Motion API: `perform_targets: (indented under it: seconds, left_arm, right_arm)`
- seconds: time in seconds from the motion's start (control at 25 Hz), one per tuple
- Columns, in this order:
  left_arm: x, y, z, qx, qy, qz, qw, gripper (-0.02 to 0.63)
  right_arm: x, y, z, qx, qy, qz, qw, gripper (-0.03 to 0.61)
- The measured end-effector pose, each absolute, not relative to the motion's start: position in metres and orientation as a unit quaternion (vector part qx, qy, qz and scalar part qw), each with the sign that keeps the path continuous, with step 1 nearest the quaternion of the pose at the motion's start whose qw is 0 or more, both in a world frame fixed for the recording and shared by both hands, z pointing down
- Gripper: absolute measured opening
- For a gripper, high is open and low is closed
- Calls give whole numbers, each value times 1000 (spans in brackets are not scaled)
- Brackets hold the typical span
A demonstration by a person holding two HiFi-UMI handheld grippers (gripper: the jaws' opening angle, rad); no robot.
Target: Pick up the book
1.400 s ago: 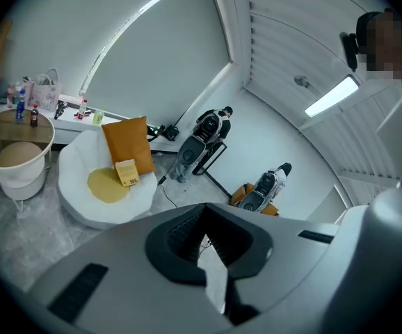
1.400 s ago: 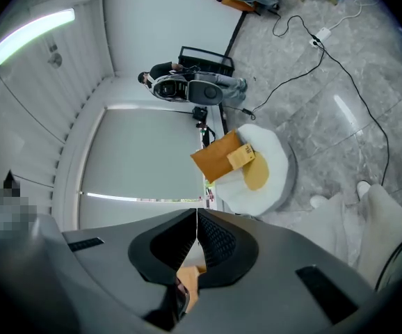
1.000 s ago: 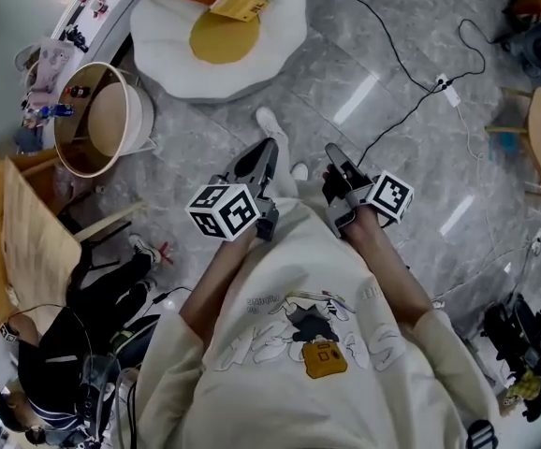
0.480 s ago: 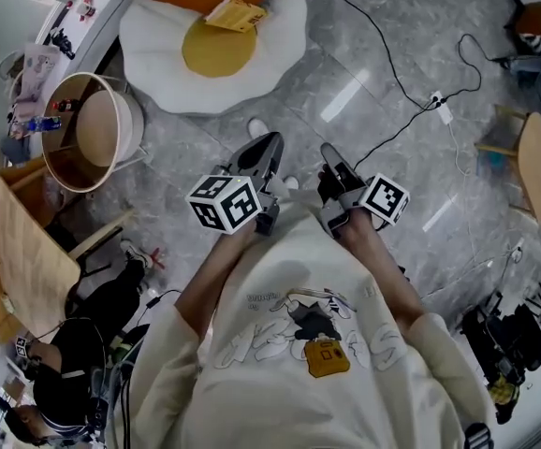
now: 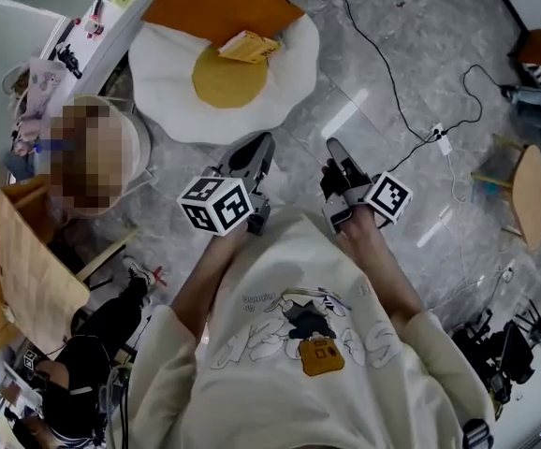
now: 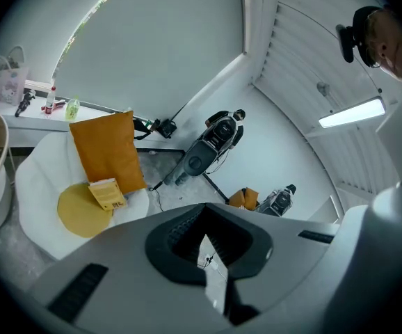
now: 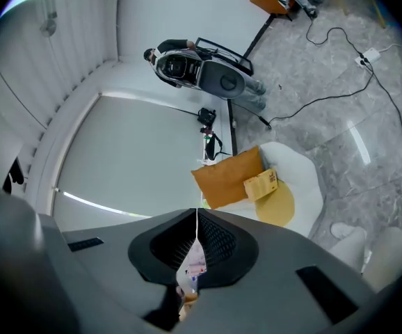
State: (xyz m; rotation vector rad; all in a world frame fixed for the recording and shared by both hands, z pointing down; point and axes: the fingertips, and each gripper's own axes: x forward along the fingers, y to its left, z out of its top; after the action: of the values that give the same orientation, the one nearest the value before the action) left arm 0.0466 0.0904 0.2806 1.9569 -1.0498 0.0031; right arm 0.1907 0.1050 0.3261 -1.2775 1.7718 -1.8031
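Observation:
A small tan book [image 5: 249, 46] lies tilted on the yellow yolk of a white egg-shaped cushion [image 5: 280, 96] on the floor, against an orange pillow [image 5: 216, 3]. Both grippers are held side by side at waist height, short of the cushion and pointing toward it. My left gripper [image 5: 258, 148] has its jaws together and holds nothing. My right gripper [image 5: 334, 150] is likewise shut and empty. The left gripper view shows the book [image 6: 107, 193] at lower left beyond the jaws [image 6: 204, 245]. The right gripper view shows the book [image 7: 261, 184] at mid right beyond its jaws [image 7: 196, 245].
A round wooden tub [image 5: 135, 129] stands left of the cushion beside a white shelf [image 5: 111, 31] with small items. Black cables [image 5: 392, 59] and a power strip [image 5: 442, 138] cross the grey floor. A small wooden stool [image 5: 533, 195] is at right. A vacuum cleaner [image 6: 211, 141] stands by the wall.
Both grippers have travelled forward together toward the egg cushion, which now lies closer ahead of them. Their jaws stayed together throughout.

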Motion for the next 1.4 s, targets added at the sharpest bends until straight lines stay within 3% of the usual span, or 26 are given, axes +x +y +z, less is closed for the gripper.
perform_targets:
  seconds: [0.16,0.36,0.8,1.16,1.4]
  left_arm:
    - [37,79,284,786,-428,-3,447,6]
    - [41,64,285,781,-434,-14,450,6]
    - [35,-20,294,731,-506,-42,455,6]
    - [64,-96,315,686,-553,-34,472,6]
    - [78,-129,338,667,-565,-44,484,6]
  right_arm:
    - [187,89,320,-445,623,-623,162,23]
    - [184,78,321,-439,632,-626,125,25]
    - [146,-53,311,-315,751,-580,4,25]
    - [140,-159,325,-233,848,-449,-159,25]
    - [135,-182,333,-166,885,-382,-208,25]
